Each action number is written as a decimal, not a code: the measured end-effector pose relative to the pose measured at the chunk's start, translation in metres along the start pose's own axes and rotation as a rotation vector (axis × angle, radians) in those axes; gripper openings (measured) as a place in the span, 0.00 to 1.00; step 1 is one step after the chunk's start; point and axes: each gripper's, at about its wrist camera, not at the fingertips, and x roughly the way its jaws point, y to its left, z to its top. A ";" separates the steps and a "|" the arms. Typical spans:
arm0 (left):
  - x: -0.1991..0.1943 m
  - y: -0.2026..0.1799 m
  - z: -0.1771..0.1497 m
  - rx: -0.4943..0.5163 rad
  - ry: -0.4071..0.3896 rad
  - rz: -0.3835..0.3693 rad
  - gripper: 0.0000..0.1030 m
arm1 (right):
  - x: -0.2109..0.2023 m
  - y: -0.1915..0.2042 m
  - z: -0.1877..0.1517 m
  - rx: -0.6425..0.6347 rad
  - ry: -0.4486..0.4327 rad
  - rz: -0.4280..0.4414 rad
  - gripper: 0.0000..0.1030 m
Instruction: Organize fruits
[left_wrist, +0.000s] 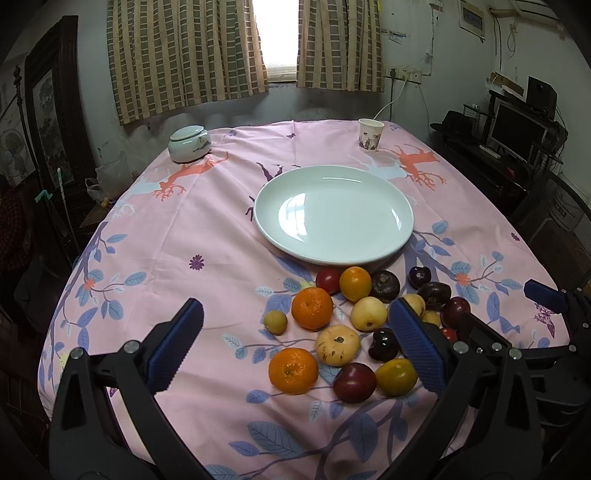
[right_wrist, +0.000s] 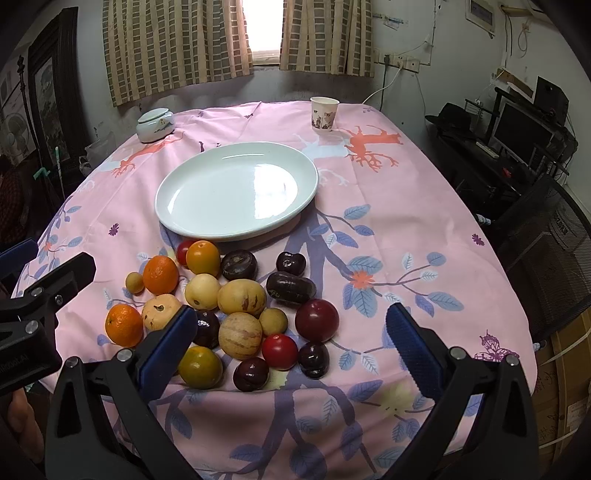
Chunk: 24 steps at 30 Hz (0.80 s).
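Note:
A white plate (left_wrist: 399, 206) (right_wrist: 177, 218) lies bare on the pink tablecloth. A heap of fruit lies just in front of it: oranges (left_wrist: 312, 308) (right_wrist: 160, 275), yellow-orange fruits (left_wrist: 355, 283) (right_wrist: 202, 258), pale yellow fruits (left_wrist: 368, 314) (right_wrist: 242, 297), dark plums (left_wrist: 354, 382) (right_wrist: 317, 319) and a small tomato (right_wrist: 279, 351). My left gripper (left_wrist: 295, 350) is open and empty above the near left part of the heap. My right gripper (right_wrist: 291, 350) is open and empty over the near side of the heap.
A lidded white jar (left_wrist: 189, 143) (right_wrist: 155, 125) stands at the far left of the table and a paper cup (left_wrist: 370, 134) (right_wrist: 324, 113) at the far right. A desk with a monitor (left_wrist: 517, 129) and a mesh chair (right_wrist: 546, 236) stand to the right.

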 end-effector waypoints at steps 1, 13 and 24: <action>0.000 0.000 0.000 0.000 0.000 0.000 0.98 | 0.000 0.000 0.000 0.000 0.000 0.000 0.99; 0.000 0.000 0.001 -0.001 0.003 0.000 0.98 | 0.000 0.001 0.000 -0.001 0.002 0.000 0.99; 0.000 0.000 0.001 -0.002 0.005 -0.001 0.98 | 0.002 0.003 0.002 -0.001 0.004 0.001 0.99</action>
